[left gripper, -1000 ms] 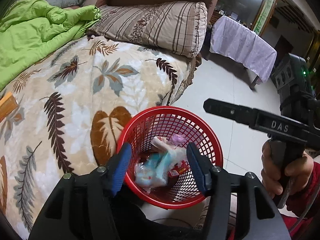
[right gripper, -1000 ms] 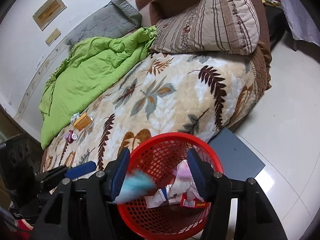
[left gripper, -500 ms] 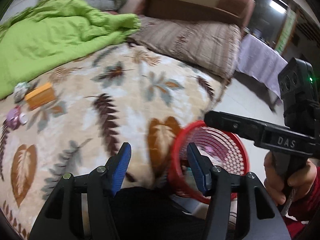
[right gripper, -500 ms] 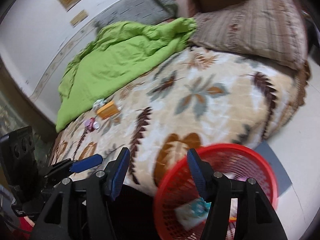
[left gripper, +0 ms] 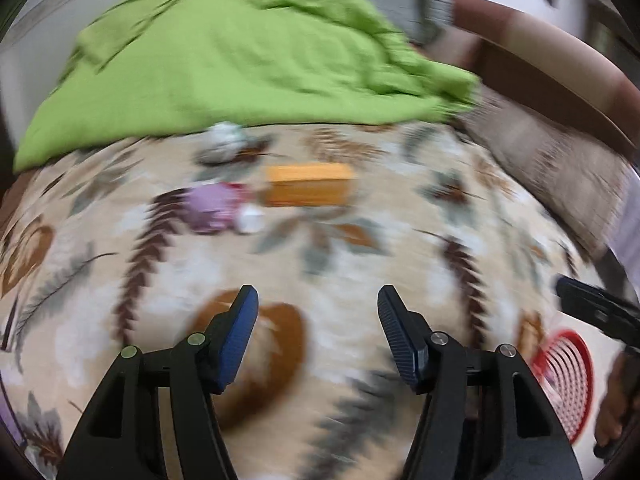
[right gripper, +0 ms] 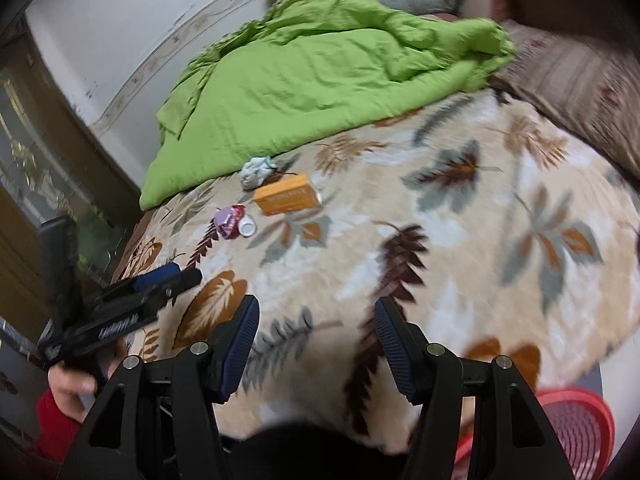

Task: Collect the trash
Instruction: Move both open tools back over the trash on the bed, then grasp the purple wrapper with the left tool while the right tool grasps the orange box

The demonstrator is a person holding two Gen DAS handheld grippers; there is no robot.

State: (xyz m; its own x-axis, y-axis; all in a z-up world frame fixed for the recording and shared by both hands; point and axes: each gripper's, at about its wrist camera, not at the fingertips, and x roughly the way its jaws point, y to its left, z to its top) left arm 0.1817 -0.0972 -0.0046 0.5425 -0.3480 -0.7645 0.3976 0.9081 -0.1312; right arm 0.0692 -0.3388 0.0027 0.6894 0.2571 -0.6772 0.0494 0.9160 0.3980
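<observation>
Trash lies in the upper middle of both views on the leaf-patterned bed (right gripper: 460, 240): an orange box (right gripper: 288, 199), a crumpled tissue (right gripper: 258, 170), a purple wrapper (right gripper: 228, 221) beside a small white cap (right gripper: 247, 229), all near the green blanket (right gripper: 320, 76). Left gripper (left gripper: 314, 334) and right gripper (right gripper: 314, 338) both gape wide, empty. Red basket (right gripper: 580, 428) sits at lower right.

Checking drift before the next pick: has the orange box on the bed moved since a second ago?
No. The orange box sits beside the crumpled wad, near the green blanket's edge, as before.
</observation>
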